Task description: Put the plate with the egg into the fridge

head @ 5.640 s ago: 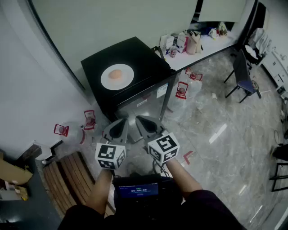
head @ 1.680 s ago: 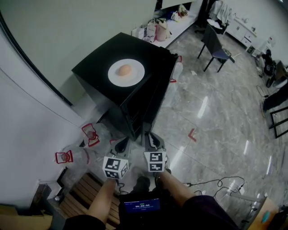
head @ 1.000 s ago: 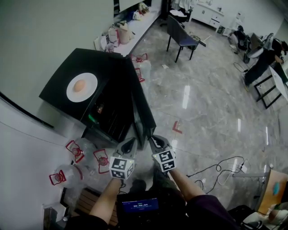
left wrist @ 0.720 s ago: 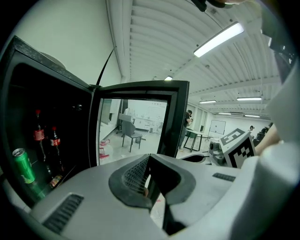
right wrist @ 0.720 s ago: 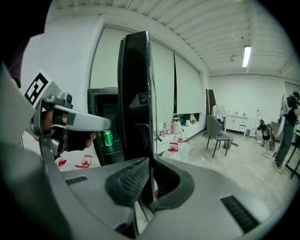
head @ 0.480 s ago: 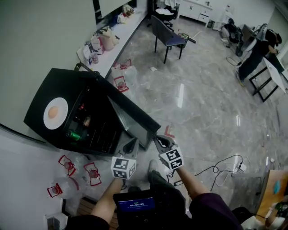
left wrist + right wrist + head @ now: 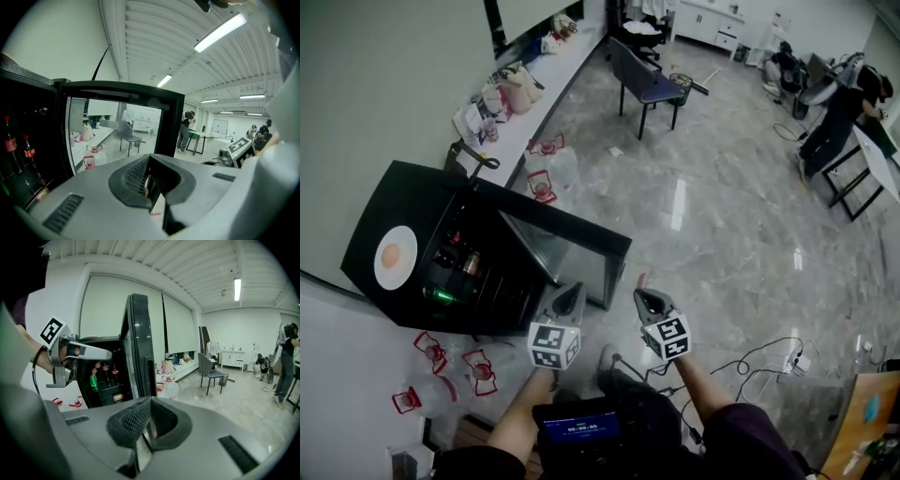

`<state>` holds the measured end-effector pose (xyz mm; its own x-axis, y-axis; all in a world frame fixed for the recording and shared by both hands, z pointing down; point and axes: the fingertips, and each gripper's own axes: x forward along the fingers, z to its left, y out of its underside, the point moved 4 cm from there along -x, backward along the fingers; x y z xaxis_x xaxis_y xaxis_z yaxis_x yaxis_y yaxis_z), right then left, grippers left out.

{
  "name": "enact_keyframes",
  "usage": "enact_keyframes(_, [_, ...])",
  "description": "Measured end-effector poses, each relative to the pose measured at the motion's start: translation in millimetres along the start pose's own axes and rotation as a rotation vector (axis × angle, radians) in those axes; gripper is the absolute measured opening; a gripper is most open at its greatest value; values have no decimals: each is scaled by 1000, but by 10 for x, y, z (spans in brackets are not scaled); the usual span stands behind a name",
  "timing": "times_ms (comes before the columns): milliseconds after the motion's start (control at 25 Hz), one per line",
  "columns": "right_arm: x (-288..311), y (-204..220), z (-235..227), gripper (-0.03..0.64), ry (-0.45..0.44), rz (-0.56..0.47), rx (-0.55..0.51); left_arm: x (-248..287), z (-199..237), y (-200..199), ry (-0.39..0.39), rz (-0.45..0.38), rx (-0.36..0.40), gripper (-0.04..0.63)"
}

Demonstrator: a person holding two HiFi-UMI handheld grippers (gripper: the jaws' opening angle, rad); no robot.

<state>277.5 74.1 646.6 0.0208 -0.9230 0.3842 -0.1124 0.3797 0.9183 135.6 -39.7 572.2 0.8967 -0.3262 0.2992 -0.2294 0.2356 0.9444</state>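
- Plainly, one round white plate (image 7: 396,258) lay on the flat top of the black, box-shaped fridge (image 7: 412,192), and on it sat a single oval, orange-brown egg (image 7: 391,254).
- The fridge's one door (image 7: 572,246), a glass pane in a black frame, stood swung open. Two dark bottles (image 7: 29,151) with red caps stood on a shelf inside.
- Two grey, smooth-shelled grippers with ribbed pads hovered near the door's free edge, well apart from the plate.
- The left gripper (image 7: 572,295) had its jaws pressed together, with nothing between them.
- The right gripper (image 7: 647,300) had just closed its jaws, and they were clenched on nothing.
- Each gripper carried one cube (image 7: 553,345) faced with black-and-white square markers.
- The floor (image 7: 722,216) was glossy, grey-veined stone, and one dark chair (image 7: 642,80) stood on it.
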Motion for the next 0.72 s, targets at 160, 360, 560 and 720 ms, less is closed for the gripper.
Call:
enact_keyframes(160, [69, -85, -24, 6, -27, -19, -2, -55, 46, -95, -48, -16, -8, 12])
enact_keyframes(360, [225, -360, 248, 6, -97, -67, -23, -278, 227, -213, -117, -38, -21, 12])
enact_keyframes(560, [434, -856, 766, 6, -217, -147, -80, -724, 563, -503, -220, -99, -24, 12])
enact_keyframes(720, [727, -1341, 1421, 6, -335, -230, -198, -1266, 974, -741, -334, -142, 20, 11])
